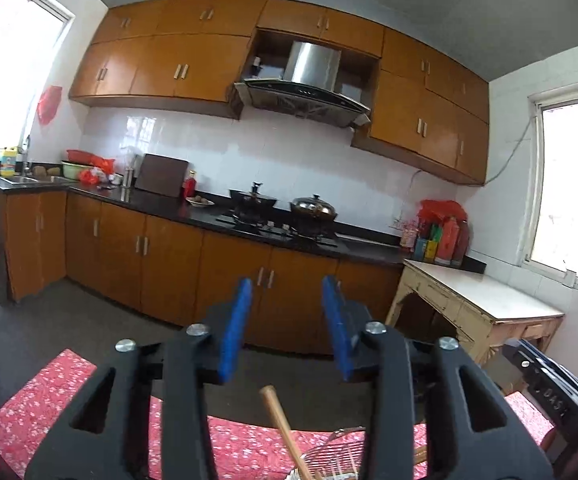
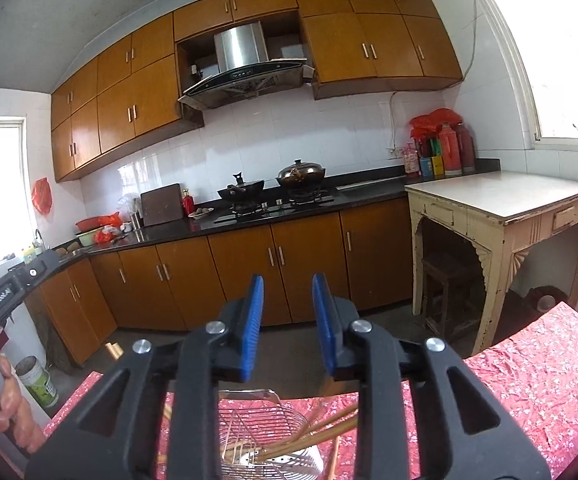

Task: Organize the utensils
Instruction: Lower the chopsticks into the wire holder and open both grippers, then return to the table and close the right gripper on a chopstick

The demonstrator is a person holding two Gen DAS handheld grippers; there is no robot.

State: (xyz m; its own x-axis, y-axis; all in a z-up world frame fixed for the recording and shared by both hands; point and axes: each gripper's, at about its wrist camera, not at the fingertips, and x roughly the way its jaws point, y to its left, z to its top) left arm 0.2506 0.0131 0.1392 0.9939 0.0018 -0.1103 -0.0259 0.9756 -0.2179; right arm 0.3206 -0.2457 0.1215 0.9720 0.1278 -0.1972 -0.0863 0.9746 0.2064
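Both views look out over a table with a red flowered cloth [image 2: 529,380] toward a kitchen. A metal wire utensil basket [image 2: 257,428] stands on the cloth below my right gripper [image 2: 288,292], with wooden chopsticks [image 2: 329,424] leaning out of it. In the left wrist view the basket's rim [image 1: 337,448] and a wooden handle [image 1: 279,420] show under my left gripper [image 1: 287,292]. Both grippers are open, empty and raised above the basket. The basket's lower part is hidden by the gripper bodies.
A cream side table [image 2: 501,200] stands to the right, with a dark stool [image 2: 449,280] under it. Brown cabinets and a black counter [image 2: 249,216] with a stove and pots run along the far wall. The left gripper's body [image 2: 1,296] and hand show at the right view's left edge.
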